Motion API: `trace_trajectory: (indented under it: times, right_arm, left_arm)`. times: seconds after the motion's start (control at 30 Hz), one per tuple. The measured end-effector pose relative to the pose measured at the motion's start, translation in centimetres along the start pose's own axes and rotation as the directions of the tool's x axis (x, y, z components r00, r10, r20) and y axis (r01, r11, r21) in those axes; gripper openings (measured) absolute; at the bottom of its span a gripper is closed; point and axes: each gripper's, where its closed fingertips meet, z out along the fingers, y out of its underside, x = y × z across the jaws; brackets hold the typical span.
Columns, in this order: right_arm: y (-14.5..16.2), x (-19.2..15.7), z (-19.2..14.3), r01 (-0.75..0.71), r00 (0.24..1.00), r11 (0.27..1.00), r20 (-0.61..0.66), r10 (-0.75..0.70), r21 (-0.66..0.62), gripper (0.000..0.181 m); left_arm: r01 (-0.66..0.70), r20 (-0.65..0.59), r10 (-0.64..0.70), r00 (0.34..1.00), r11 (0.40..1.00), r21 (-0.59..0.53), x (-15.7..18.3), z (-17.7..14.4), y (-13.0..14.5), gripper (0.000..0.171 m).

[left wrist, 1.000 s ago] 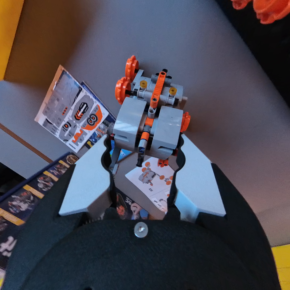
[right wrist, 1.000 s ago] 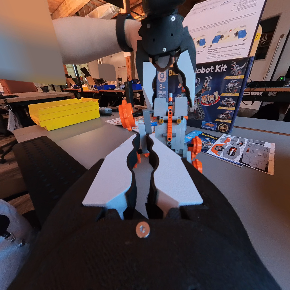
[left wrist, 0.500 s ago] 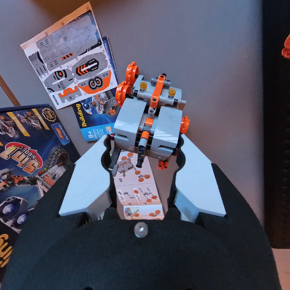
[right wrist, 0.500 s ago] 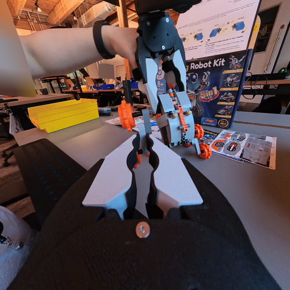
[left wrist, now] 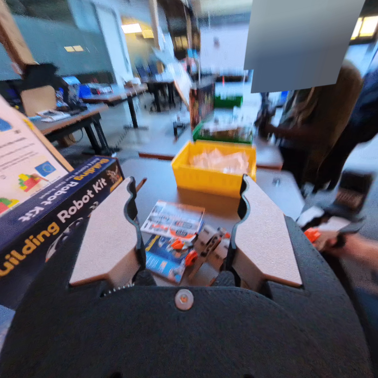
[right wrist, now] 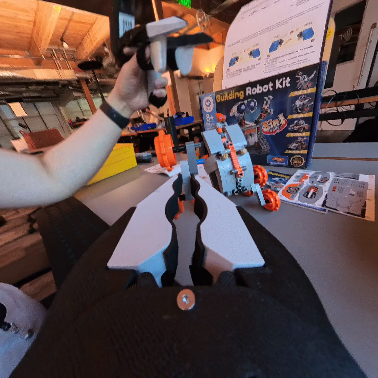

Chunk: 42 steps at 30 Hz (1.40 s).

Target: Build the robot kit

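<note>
A grey and orange brick model [right wrist: 227, 163] stands tilted on the grey table [right wrist: 306, 235], on its small orange wheels. My right gripper [right wrist: 187, 178] is shut on a grey beam piece [right wrist: 189, 163] that carries a large orange wheel [right wrist: 163, 151] on a black axle, just left of the model. I cannot tell whether the piece touches the model. My left gripper [left wrist: 188, 180] is open and empty, high above the table. The model [left wrist: 212, 245] lies low between its fingers, blurred. A hand [right wrist: 135, 90] holds that gripper up high.
A dark blue kit box [right wrist: 261, 122] stands behind the model, with a white sheet above it. A sticker sheet [right wrist: 327, 190] and a booklet [left wrist: 163, 259] lie on the table. A yellow bin [left wrist: 212, 176] sits farther off. A person [left wrist: 319, 133] stands beyond the table. Spacing between my two grippers at the tips: around 25 cm.
My left gripper has let go of the model, opened wide and swung up and away. The model now stands on the table. My right gripper has kept its hold and place.
</note>
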Motion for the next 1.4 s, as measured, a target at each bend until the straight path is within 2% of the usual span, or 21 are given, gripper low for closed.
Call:
trace_trajectory:
  times: [0.1, 0.2, 0.3, 0.43, 0.53, 0.7, 0.77, 0.8, 0.87, 0.97, 1.03, 1.13, 1.2, 1.3, 1.4]
  right_arm:
    - [-1.6, 0.8, 1.7, -0.009, 0.998, 0.999, 0.060, 0.006, 0.050, 0.006]
    - [-1.3, 1.7, 4.0, 0.011, 0.989, 1.000, 0.150, -0.008, -0.021, 0.006]
    - [0.7, 2.0, 5.4, 0.009, 0.978, 0.992, 0.209, 0.018, -0.125, 0.006]
    - [2.8, 1.9, 5.4, 0.033, 0.977, 0.980, 0.215, 0.011, -0.198, 0.006]
    - [4.0, 2.1, 5.6, 0.073, 0.980, 0.963, 0.200, -0.020, -0.261, 0.005]
    - [6.6, 2.2, 6.0, 0.154, 0.974, 0.908, 0.217, -0.072, -0.389, 0.006]
    - [7.5, 2.3, 6.1, 0.172, 0.971, 0.886, 0.223, -0.080, -0.431, 0.006]
    - [7.8, 2.4, 6.1, 0.174, 0.972, 0.879, 0.221, -0.081, -0.444, 0.006]
    - [8.1, 2.6, 6.2, 0.171, 0.974, 0.872, 0.214, -0.078, -0.458, 0.006]
    - [8.4, 3.0, 6.3, 0.145, 0.979, 0.869, 0.197, -0.056, -0.473, 0.006]
    - [8.6, 3.0, 6.4, 0.140, 0.979, 0.868, 0.199, -0.048, -0.477, 0.006]
    - [8.9, 3.1, 6.4, 0.156, 0.977, 0.859, 0.202, -0.063, -0.488, 0.006]
    - [9.2, 3.1, 6.5, 0.156, 0.978, 0.850, 0.199, -0.061, -0.503, 0.006]
    - [9.0, 3.4, 6.5, 0.154, 0.980, 0.855, 0.185, -0.069, -0.496, 0.006]
    - [8.7, 4.1, 6.5, 0.132, 0.987, 0.863, 0.150, -0.066, -0.488, 0.006]
  left_arm:
    - [0.164, -0.045, -0.158, 0.986, 0.954, 0.249, 0.2, -4.0, -2.6, 0.107]
    - [0.224, -0.105, -0.200, 0.974, 0.923, 0.314, 1.4, -5.5, -1.0, 0.115]
    - [0.286, -0.193, -0.245, 0.950, 0.932, 0.223, 2.5, -5.1, 2.0, 0.103]
    - [0.237, -0.207, -0.203, 0.957, 0.959, 0.153, 3.8, -5.6, 6.4, 0.083]
    - [0.223, -0.254, -0.208, 0.945, 0.974, 0.031, 5.4, -5.3, 10.7, 0.074]
    - [0.399, -0.305, -0.404, 0.862, 0.913, -0.080, 6.6, -4.3, 15.3, 0.068]
    - [0.383, -0.259, -0.402, 0.878, 0.916, -0.123, 6.8, -3.3, 17.1, 0.067]
    - [0.369, -0.240, -0.391, 0.888, 0.920, -0.133, 6.9, -2.8, 17.7, 0.068]
    - [0.389, -0.220, -0.397, 0.891, 0.918, -0.081, 6.6, -2.0, 17.3, 0.072]
    - [0.405, -0.220, -0.409, 0.886, 0.912, -0.062, 6.6, -1.7, 17.1, 0.074]
    - [0.378, -0.135, -0.378, 0.916, 0.925, -0.025, 5.6, -1.8, 16.9, 0.083]
    - [0.371, -0.042, -0.371, 0.928, 0.929, 0.002, 5.0, -2.2, 17.3, 0.079]
    - [0.386, -0.007, -0.387, 0.922, 0.921, -0.051, 5.2, -1.6, 19.0, 0.087]
    - [0.397, -0.011, -0.401, 0.916, 0.911, -0.114, 5.9, -0.6, 20.7, 0.087]
    - [0.404, -0.029, -0.413, 0.910, 0.902, -0.152, 6.8, -0.3, 21.6, 0.077]
